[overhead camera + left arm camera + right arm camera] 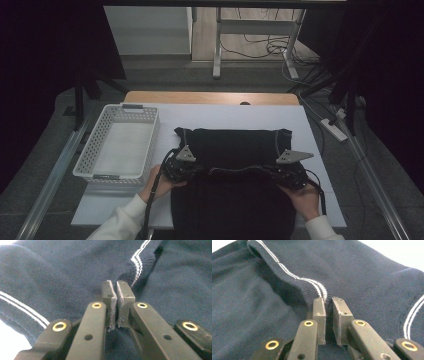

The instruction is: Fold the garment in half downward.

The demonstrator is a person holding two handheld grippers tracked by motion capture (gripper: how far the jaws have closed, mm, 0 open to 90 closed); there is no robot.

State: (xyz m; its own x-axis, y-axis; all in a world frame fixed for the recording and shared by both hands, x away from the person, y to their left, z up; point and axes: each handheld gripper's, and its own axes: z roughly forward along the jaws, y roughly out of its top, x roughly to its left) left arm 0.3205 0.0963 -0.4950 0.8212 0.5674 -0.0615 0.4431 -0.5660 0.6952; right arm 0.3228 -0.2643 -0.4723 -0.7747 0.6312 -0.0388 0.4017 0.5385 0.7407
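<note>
A dark navy knit garment (232,175) is lying across the middle of a white table surface (240,114), its near part hanging over the near edge. A fold is running left to right across it, and thin white double stripes (312,282) are showing along its ribbed edges in both gripper views.

The left gripper (181,167) is sitting at the left end of that fold, held by the person's left hand (156,184). In the left gripper view its jaws are standing nearly pressed together, with a narrow gap between the pads (110,300); dark knit is lying directly under and around them, but whether cloth is caught between them cannot be told.

The right gripper (290,172) is sitting at the right end of the fold, held by the right hand (304,199). In the right gripper view its jaws are standing close together, with dark ribbed fabric showing in the slim gap between the pads (319,312), so it appears to be pinching the striped edge.

A white perforated basket (120,142) is standing on the left part of the table, just beside the garment and apart from it.
</note>
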